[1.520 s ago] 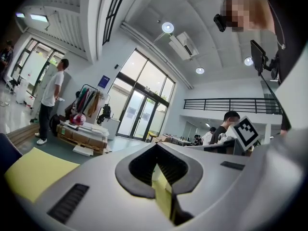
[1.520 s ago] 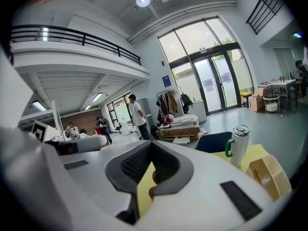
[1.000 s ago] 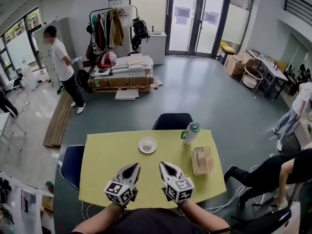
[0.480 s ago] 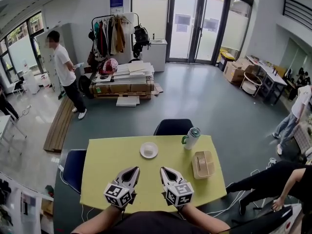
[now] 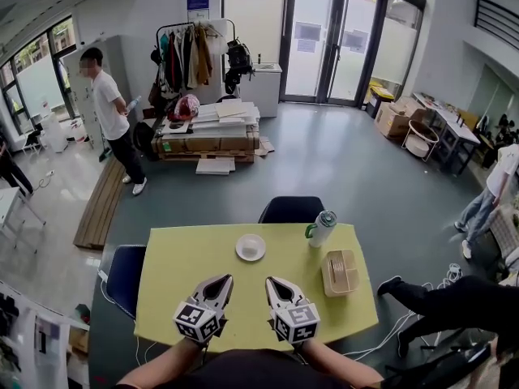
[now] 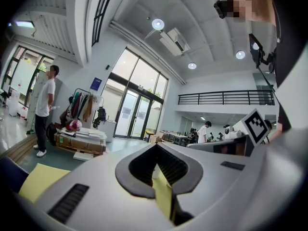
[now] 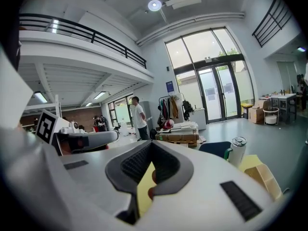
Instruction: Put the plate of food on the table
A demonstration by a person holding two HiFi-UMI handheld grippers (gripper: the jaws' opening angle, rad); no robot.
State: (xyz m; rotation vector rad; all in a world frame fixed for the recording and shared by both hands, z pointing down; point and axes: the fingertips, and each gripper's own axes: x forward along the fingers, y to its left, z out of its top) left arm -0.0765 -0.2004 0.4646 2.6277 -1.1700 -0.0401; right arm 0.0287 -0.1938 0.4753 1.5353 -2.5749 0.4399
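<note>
While you are holding the left gripper [image 5: 218, 281] and right gripper [image 5: 273, 283] side by side, each closed on nothing, the small white plate [image 5: 250, 247], something pale on it, is sitting ahead on the yellow table [image 5: 174, 274], well apart, staying where it was a second ago. A lidded cup [image 5: 322, 227] and wooden tray [image 5: 340, 271] are standing ahead-right of the right gripper.

Over the near edge of the yellow table [image 5: 174, 270], the left gripper [image 5: 217, 282] and right gripper [image 5: 272, 283] are pale grey pointed shells with black ribbed linings. Each bears a cube of black-and-white square markers. The person wears a dark top [image 5: 243, 371].
</note>
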